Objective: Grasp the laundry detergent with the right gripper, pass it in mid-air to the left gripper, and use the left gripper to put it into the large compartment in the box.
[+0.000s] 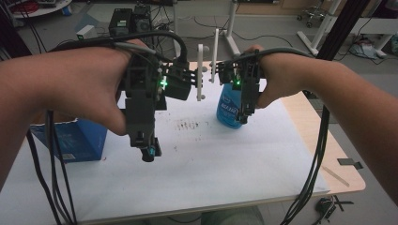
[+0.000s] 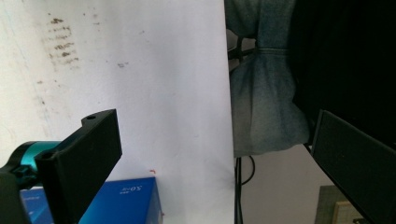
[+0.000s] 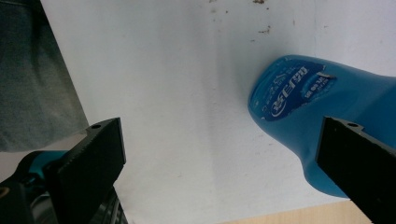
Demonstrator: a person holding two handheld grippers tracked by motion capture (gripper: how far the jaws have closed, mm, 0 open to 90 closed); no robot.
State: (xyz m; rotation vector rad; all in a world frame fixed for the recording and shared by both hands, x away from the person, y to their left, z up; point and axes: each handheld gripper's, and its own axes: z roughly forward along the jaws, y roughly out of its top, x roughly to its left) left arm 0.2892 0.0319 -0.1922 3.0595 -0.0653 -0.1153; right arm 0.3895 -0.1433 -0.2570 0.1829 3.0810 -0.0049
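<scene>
right tool hangs over the blue bottle, jaws spread wide, nothing gripped. in the right gripper view the bottle sits just beside the right-hand jaw, not yet between the two, so i judge this as the approach before a grasp; the wide spread makes sense for the fat body. the bottle stands on the white sheet covering the bench, toward the far right part of the sheet, label facing my side.

left tool is up over the sheet's middle-left, tipped downward, jaws also wide and empty in the left gripper view. it's near the blue box at the sheet's left edge but not touching it; box corner shows under its jaw. i'd guess it's parked clear so the right side can work. smudges mark the sheet between box and bottle.

next call: shift right tool sideways to centre the bottle before closing; risk is knocking it over.
</scene>
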